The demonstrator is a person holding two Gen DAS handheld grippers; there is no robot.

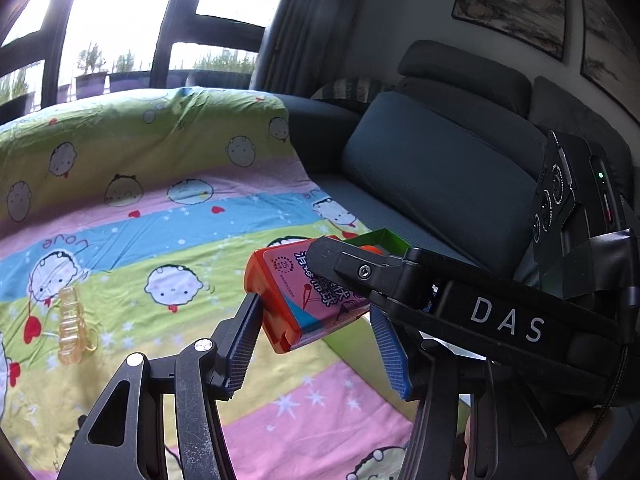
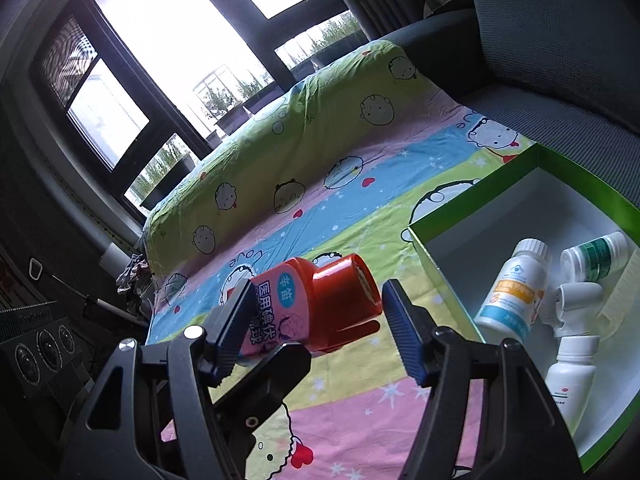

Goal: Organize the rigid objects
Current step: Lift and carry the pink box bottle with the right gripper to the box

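An orange-red bottle with a pink label [image 1: 298,300] hangs above the patterned bedsheet [image 1: 132,220]. In the left wrist view my left gripper [image 1: 316,336] has one pad against the bottle's base and the other pad apart from it; the right gripper's body [image 1: 472,312] crosses over the bottle from the right. In the right wrist view my right gripper [image 2: 316,320] stands around the bottle [image 2: 316,304]: its left pad touches the label, its right pad is apart from the cap. Another gripper's finger [image 2: 272,368] lies under the bottle. A green-rimmed white box [image 2: 472,216] holds several white bottles [image 2: 516,292].
A clear amber plastic piece [image 1: 72,324] lies on the sheet at the left. A dark grey sofa with cushions [image 1: 432,172] stands behind the box. Windows and a low dark sill run along the far side. A dark speaker-like box [image 2: 44,348] stands at lower left.
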